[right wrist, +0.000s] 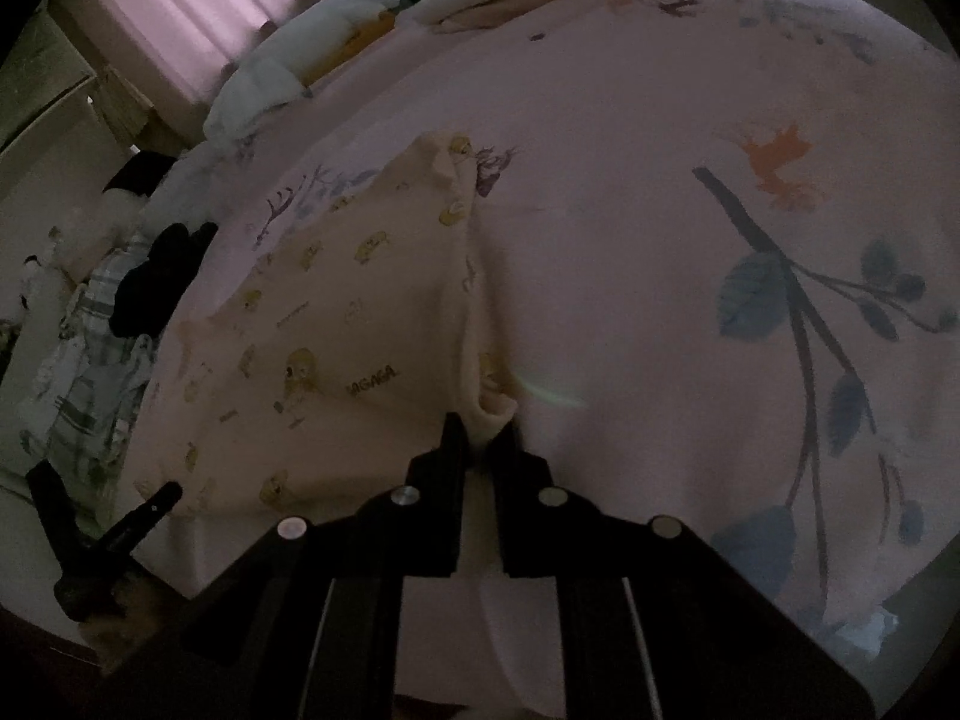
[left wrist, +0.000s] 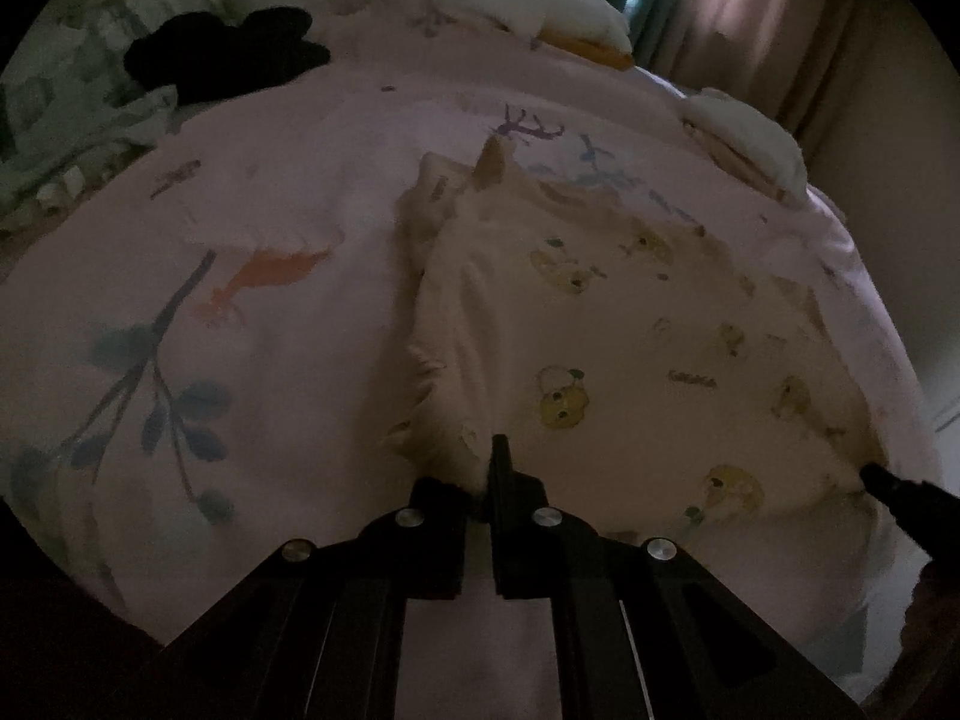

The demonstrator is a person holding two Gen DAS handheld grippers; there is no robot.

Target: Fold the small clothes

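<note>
Your left gripper [left wrist: 480,474] pinches one near corner of the small shirt [left wrist: 630,330] at bottom centre; your right gripper [right wrist: 483,438] pinches the other corner. Shirt lies on the pink bedsheet [left wrist: 270,192]. Lift both corners evenly, keep the edge tight, and lay it straight over the far hem.

The cream garment [right wrist: 336,324] carries small dark print reading roughly "GAGAGA" near a yellow chick. Its first letters are blurred.
</note>
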